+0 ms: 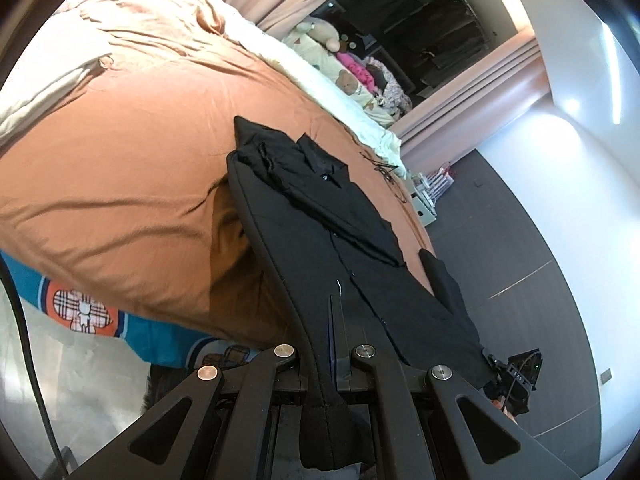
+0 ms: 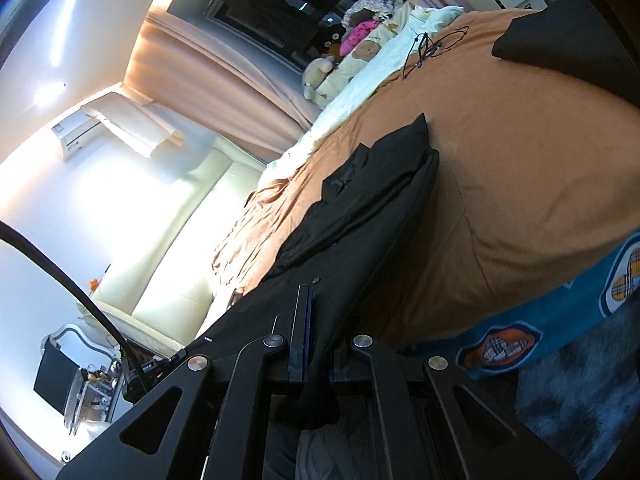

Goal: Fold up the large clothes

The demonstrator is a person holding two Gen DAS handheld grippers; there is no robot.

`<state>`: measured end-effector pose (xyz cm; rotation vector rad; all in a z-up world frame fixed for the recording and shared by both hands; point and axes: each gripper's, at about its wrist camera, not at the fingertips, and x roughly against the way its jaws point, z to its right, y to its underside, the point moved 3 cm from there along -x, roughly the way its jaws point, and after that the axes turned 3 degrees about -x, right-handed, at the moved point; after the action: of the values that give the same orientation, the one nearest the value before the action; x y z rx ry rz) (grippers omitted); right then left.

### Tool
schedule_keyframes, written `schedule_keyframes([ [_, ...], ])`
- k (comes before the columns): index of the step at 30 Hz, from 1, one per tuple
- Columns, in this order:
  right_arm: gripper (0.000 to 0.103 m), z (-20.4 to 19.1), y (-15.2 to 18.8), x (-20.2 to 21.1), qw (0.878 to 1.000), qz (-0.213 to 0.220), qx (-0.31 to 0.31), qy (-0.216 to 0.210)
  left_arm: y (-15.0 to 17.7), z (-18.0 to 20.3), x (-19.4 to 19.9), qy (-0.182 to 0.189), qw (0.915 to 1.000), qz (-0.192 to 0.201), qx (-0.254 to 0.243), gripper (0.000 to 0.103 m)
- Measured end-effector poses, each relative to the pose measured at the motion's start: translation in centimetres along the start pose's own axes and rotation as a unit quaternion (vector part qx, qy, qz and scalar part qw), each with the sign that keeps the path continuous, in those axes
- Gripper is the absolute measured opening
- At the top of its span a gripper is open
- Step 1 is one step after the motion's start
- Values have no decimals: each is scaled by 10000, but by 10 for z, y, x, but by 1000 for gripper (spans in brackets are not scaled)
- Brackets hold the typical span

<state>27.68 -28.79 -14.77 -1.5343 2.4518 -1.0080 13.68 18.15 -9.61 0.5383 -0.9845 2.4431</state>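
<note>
A large black button-front garment [image 1: 360, 240] lies lengthwise on the orange bedspread [image 1: 132, 184], its collar end far from me and one sleeve folded across the chest. My left gripper [image 1: 330, 312] is shut on the near hem, which is lifted and hangs bunched behind the fingers. At the hem's other corner the right gripper [image 1: 516, 374] shows. In the right wrist view the same garment [image 2: 360, 208] runs away from me, and my right gripper [image 2: 320, 312] is shut on its edge. The left gripper [image 2: 148, 368] appears at the lower left.
A thin wire hanger [image 2: 428, 44] lies on the bedspread beyond the garment. Another dark cloth [image 2: 560, 36] sits at the bed's far corner. Cream bedding and stuffed toys [image 1: 344, 72] line the far side. A blue patterned sheet [image 2: 520, 340] hangs at the near edge.
</note>
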Motion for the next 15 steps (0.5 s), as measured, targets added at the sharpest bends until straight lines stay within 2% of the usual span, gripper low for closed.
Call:
schedule_keyframes([
  [10, 2, 6, -3, 12, 10000, -77, 29, 30, 32, 13, 30, 130, 9999, 104, -12, 2],
  [15, 2, -1, -8, 15, 9998, -73, 189, 71, 35, 15, 41, 121, 9999, 87, -66, 2],
])
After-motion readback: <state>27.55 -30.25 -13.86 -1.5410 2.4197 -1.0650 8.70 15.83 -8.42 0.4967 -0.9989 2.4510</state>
